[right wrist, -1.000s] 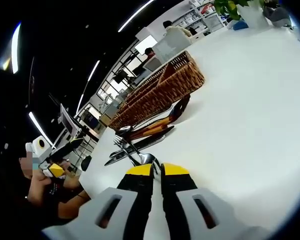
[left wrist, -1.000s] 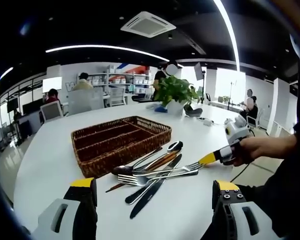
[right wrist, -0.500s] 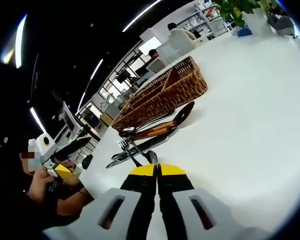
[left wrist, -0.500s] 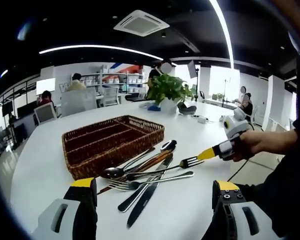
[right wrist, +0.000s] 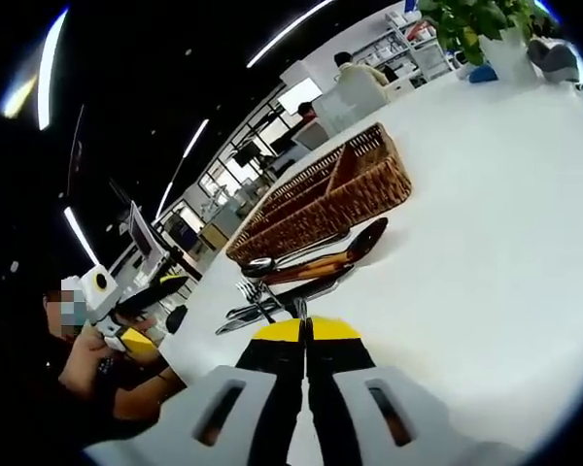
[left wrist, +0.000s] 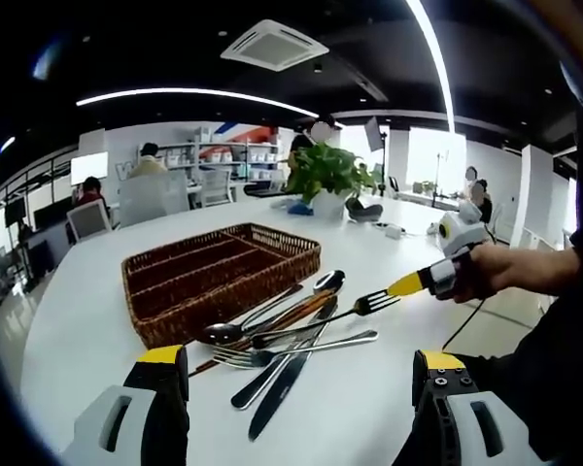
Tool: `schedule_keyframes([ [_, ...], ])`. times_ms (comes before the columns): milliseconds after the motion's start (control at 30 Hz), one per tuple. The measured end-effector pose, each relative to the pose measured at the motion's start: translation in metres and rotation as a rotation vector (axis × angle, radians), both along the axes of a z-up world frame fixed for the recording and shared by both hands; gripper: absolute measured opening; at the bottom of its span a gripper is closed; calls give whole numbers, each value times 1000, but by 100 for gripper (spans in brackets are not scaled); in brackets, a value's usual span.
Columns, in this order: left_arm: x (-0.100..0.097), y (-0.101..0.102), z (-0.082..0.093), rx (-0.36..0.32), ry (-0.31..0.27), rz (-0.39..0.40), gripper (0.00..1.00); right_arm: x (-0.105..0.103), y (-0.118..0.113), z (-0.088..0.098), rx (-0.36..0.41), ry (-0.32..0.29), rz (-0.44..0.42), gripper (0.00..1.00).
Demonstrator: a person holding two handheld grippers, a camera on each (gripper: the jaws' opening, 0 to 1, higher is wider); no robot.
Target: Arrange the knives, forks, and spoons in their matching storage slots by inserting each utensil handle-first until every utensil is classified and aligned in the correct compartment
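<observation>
**First fork lifted, basket not yet filled**

Office space stretches behind a large white table (left wrist: 97,291), with people at desks far off and a potted plant (left wrist: 328,175) at the table's far side. We see the wicker basket (left wrist: 223,277) sitting left of centre, its long slots appearing bare as far as we can tell. Just near of it lies the heap of cutlery (left wrist: 282,335): a spoon, knives, a fork and a dark wooden-handled piece, overlapping and touching one another.

Our right gripper (left wrist: 408,283) comes in from the right, its yellow-tipped jaws clenched on a fork (left wrist: 316,325). It grips the fork at the tine end, the handle slanting down toward the heap; whether the handle tip rests on the pile we cannot tell. In the right gripper view the jaws are pressed together, with the fork's metal just past the tips. Our left gripper (left wrist: 296,374) hovers near, jaws spread wide and holding nothing.

We judge the task barely begun: nothing is sorted, and every piece awaits a slot.

Room is generous. Bare table spreads right of and near the heap, the basket stands well inside the table edge, and the plant is well apart from our path.
</observation>
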State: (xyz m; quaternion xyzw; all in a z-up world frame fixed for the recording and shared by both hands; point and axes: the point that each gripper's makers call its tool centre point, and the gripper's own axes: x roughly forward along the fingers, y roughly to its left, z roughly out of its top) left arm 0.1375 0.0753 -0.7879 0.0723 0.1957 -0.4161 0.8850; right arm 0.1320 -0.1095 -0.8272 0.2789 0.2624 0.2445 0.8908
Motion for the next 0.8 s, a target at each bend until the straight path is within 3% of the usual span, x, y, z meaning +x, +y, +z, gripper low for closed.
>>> schedule_keyframes([
  [100, 0, -4, -1, 5, 2, -11, 100, 0, 0, 7, 42, -11, -2, 0],
  [367, 0, -10, 3, -5, -7, -20, 100, 5, 1, 22, 47, -41, -6, 0],
  [800, 4, 5, 13, -12, -15, 25, 100, 22, 8, 45, 50, -94, 5, 0],
])
